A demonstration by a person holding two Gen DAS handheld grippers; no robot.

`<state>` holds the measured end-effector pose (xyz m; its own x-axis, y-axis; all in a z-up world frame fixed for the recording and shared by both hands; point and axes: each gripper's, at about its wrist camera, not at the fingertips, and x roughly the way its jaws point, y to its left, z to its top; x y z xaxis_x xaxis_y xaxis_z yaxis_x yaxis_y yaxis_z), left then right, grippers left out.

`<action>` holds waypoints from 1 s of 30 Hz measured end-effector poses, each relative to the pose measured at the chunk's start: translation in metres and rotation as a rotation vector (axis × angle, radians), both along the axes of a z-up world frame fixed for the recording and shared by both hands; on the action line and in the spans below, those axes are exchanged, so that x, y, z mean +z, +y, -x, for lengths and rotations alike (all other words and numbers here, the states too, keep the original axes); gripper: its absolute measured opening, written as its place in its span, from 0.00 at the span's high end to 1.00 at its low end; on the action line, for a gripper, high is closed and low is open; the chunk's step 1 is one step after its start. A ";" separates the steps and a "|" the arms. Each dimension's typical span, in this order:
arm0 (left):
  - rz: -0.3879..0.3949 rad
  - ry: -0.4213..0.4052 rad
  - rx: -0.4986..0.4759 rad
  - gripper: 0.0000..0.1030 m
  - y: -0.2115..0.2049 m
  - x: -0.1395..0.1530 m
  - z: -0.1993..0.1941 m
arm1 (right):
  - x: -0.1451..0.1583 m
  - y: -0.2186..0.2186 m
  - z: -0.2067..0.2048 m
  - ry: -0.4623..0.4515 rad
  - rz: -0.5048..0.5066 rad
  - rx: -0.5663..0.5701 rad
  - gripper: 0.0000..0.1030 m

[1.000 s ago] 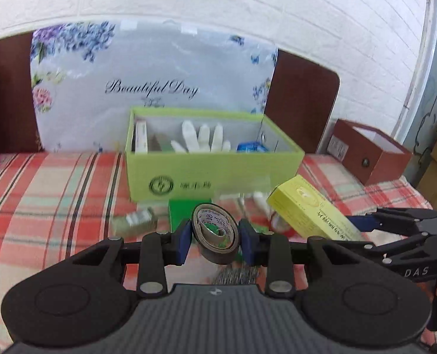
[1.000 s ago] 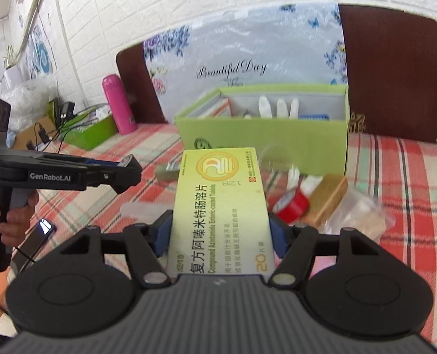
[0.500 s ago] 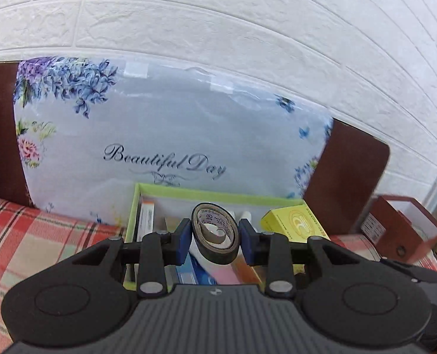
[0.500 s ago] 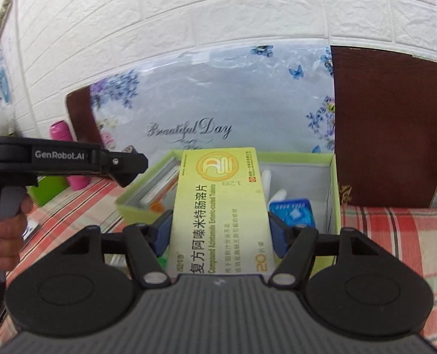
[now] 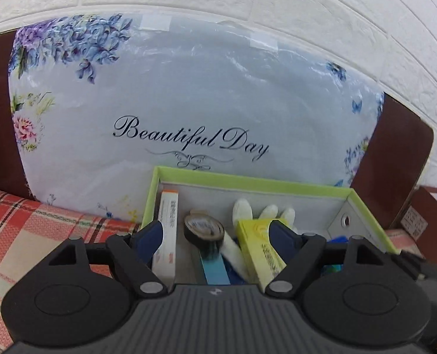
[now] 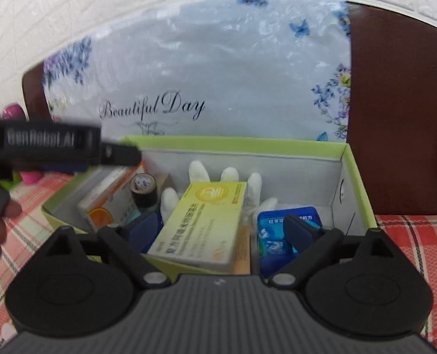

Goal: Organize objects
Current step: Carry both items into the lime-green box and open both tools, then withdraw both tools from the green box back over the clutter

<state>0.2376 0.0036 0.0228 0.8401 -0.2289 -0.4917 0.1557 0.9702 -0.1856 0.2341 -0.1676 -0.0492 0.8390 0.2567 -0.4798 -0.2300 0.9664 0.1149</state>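
Observation:
A green box (image 5: 248, 180) (image 6: 363, 188) stands open on the checked cloth. My left gripper (image 5: 217, 236) is open above it; the black tape roll (image 5: 203, 231) (image 6: 143, 190) lies inside, free of the fingers. My right gripper (image 6: 223, 230) is open too; the yellow medicine carton (image 6: 203, 221) (image 5: 259, 249) rests in the box between its spread fingers. White gloves (image 6: 227, 174), an orange-and-white carton (image 6: 106, 203) (image 5: 167, 236) and a blue pack (image 6: 277, 236) also lie in the box.
A flowered "Beautiful Day" package (image 5: 189, 112) leans on a brown headboard (image 6: 401, 118) behind the box. A brown box (image 5: 430, 224) stands at the right. A pink bottle (image 6: 12, 112) is far left. The left gripper's body (image 6: 56, 144) crosses the right wrist view.
Both grippers moved forward over the green box and opened. The tape roll and the yellow carton left the fingers and now lie in the box.

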 end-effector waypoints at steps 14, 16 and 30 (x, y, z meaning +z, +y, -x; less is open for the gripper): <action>-0.082 0.005 -0.012 0.20 -0.013 0.039 0.079 | 0.041 -0.019 0.074 -0.064 -0.033 -0.003 0.00; -0.086 0.004 -0.020 0.20 -0.015 0.040 0.093 | 0.045 -0.023 0.089 -0.069 -0.036 -0.008 0.00; 0.011 0.087 0.010 0.19 0.013 -0.006 0.181 | 0.041 -0.023 0.190 -0.025 0.022 0.083 0.00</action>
